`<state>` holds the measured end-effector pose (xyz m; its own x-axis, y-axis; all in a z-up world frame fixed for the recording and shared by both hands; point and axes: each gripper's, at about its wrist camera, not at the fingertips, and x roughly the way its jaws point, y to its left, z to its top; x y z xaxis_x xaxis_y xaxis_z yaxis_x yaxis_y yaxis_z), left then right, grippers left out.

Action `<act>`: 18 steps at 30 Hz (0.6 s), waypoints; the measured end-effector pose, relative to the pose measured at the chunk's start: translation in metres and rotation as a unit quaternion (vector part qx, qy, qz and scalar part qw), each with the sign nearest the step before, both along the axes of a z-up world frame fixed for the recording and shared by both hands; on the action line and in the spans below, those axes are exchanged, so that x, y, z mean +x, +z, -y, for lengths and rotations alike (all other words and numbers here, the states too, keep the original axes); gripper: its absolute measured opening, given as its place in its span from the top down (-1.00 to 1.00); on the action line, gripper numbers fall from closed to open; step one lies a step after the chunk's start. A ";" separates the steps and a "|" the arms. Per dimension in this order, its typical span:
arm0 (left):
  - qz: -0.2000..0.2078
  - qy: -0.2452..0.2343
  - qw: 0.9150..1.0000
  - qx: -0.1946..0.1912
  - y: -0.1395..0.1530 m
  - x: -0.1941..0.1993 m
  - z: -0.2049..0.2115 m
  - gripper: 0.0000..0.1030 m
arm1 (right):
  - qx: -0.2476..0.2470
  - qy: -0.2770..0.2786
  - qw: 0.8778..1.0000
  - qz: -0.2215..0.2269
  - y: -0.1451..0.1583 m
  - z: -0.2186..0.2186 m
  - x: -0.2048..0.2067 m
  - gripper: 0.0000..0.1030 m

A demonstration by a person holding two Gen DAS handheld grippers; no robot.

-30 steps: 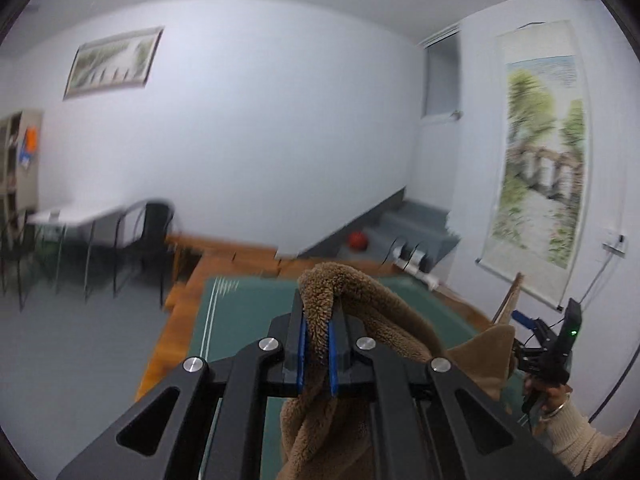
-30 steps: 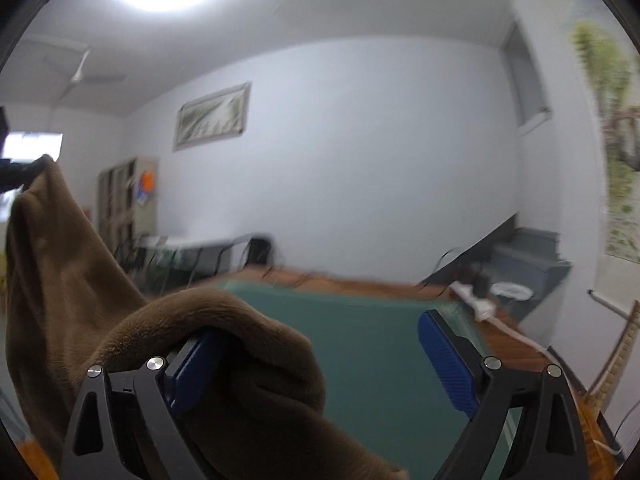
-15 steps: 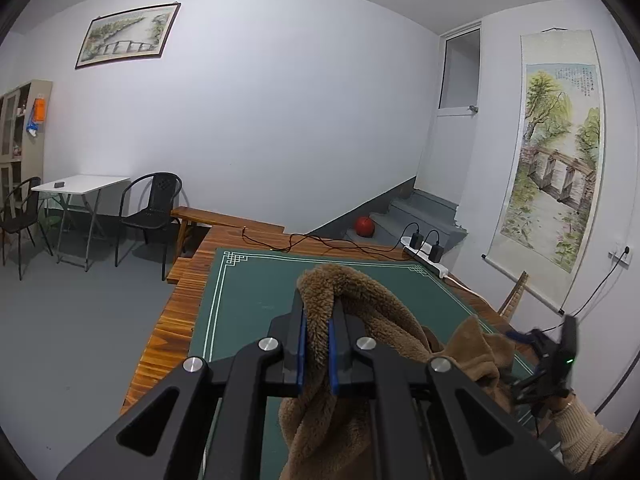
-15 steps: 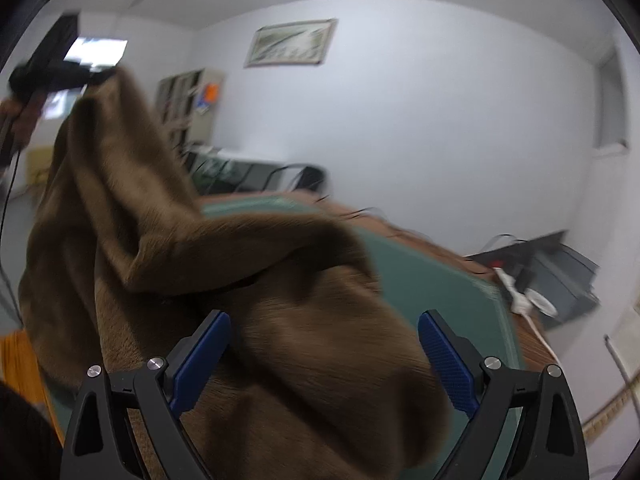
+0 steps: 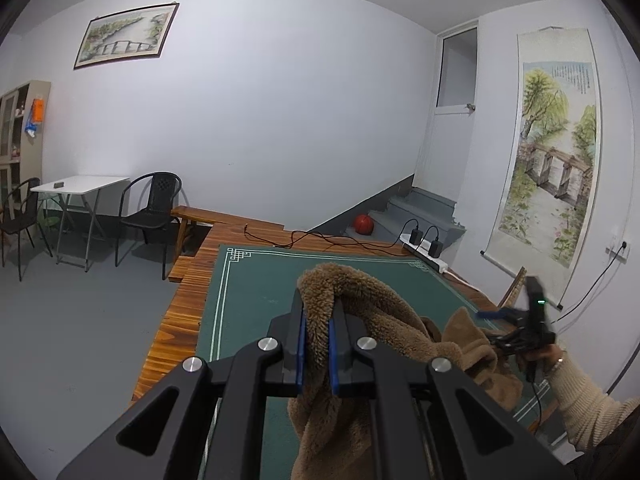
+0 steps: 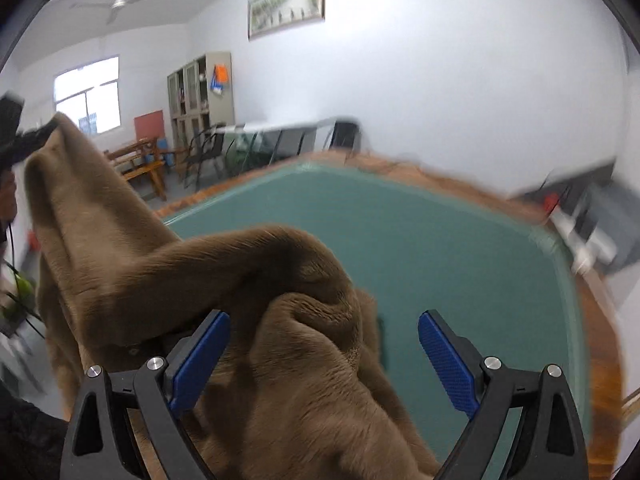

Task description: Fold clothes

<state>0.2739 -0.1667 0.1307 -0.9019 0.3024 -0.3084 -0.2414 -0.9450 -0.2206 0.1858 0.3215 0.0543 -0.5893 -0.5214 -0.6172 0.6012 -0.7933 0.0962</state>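
The left gripper (image 5: 316,330) had its jaws clenched on a fold of the brown fleece garment (image 5: 384,320), lifted above the green tabletop (image 5: 256,292). The right gripper (image 6: 324,344) stood with jaws released, fleece draped between them; a white-walled room lay beyond.

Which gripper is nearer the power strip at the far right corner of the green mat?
Right. The right gripper is held above the mat's right edge, nearer the power strip. The left gripper, shut on the brown fleece garment, sits nearer the mat's middle.
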 end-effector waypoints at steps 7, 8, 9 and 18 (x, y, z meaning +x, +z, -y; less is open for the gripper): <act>-0.010 0.012 0.999 0.032 0.003 0.007 0.012 0.80 | 0.014 -0.002 1.000 0.020 -0.024 0.024 -0.010 0.65; -0.012 0.013 0.999 0.036 0.003 0.008 0.013 0.80 | 0.017 -0.019 1.000 -0.002 -0.019 0.026 -0.004 0.70; -0.013 0.015 0.999 0.041 0.004 0.009 0.015 0.80 | 0.026 -0.050 0.998 -0.039 -0.007 0.023 0.003 0.71; -0.133 -0.020 0.988 0.072 0.058 0.054 -0.002 0.80 | -0.010 -0.292 0.853 -0.432 0.184 -0.027 0.115 0.73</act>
<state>0.3279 -0.1649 0.1883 -0.9316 0.3632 -0.0136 -0.3456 -0.8968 -0.2763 0.3012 0.3487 0.2378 -0.9826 0.0115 0.1855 -0.0429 -0.9852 -0.1661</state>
